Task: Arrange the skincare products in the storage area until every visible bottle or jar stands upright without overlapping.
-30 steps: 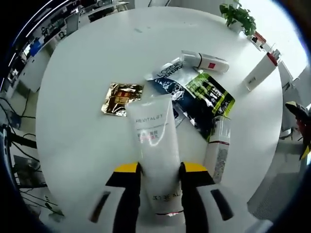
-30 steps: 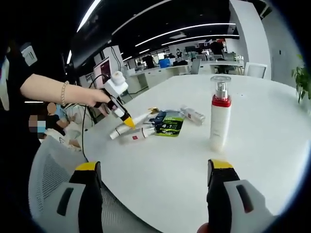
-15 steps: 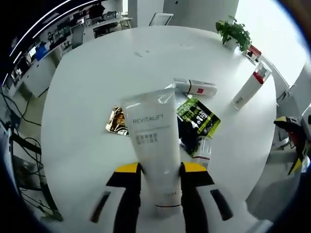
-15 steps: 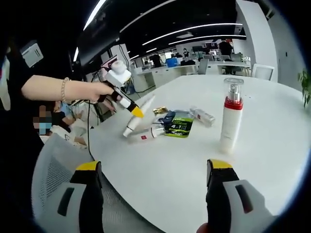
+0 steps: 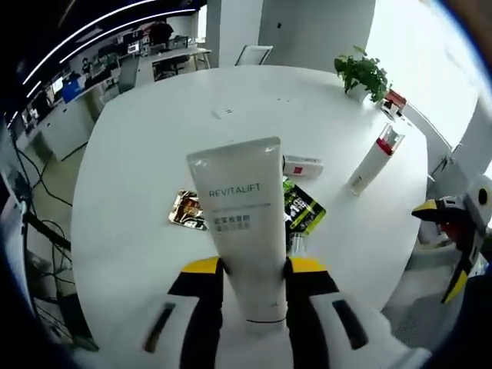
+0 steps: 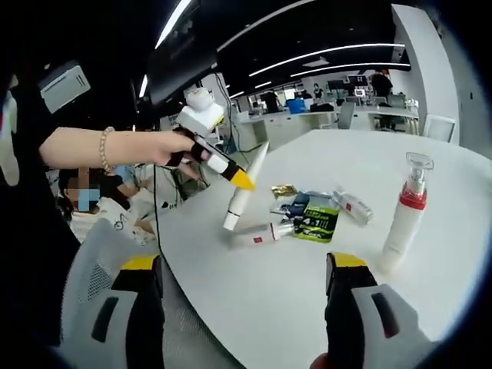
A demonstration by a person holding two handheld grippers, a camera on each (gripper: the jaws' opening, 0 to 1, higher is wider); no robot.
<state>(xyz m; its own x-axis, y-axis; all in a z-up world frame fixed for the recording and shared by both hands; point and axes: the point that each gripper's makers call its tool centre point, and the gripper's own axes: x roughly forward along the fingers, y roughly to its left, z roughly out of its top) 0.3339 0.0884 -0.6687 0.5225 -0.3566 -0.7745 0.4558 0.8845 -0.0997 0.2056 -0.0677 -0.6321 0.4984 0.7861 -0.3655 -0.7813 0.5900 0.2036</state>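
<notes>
Task looks early: one pump bottle point(image 6: 405, 206) w/ red collar stands upright on the white surface point(image 5: 154, 154), well apart from the pile; the rest isn't sorted. The left hand-held gripper point(image 5: 247, 269) is clamped on the white REVITALIFT tube point(image 5: 242, 223) near its cap end, tube held up off the surface, flat crimped end pointing away from the jaws. Beyond and below the tube lie a gold sachet point(image 5: 187, 209), a green-black sachet point(image 5: 301, 211) and a small white-red bottle point(image 5: 301, 166) on its side, packed close, some overlapping. Left to do, judging from this: stand the tube, right the lying bottles, spread the pile. The right hand-held gripper point(image 6: 238, 300) has its jaws spread wide w/ nothing between them, hovering short of the surface edge, pile ahead of it. The right gripper view adds what the left one hides: the tube tilted in mid-air, a second lying tube point(image 6: 261, 234) w/ red label nearest the edge, and the person's hand point(image 6: 165, 146) on the left tool. The left gripper view alone gives the tube's lettering and a potted plant point(image 5: 363, 73) at the far rim
</notes>
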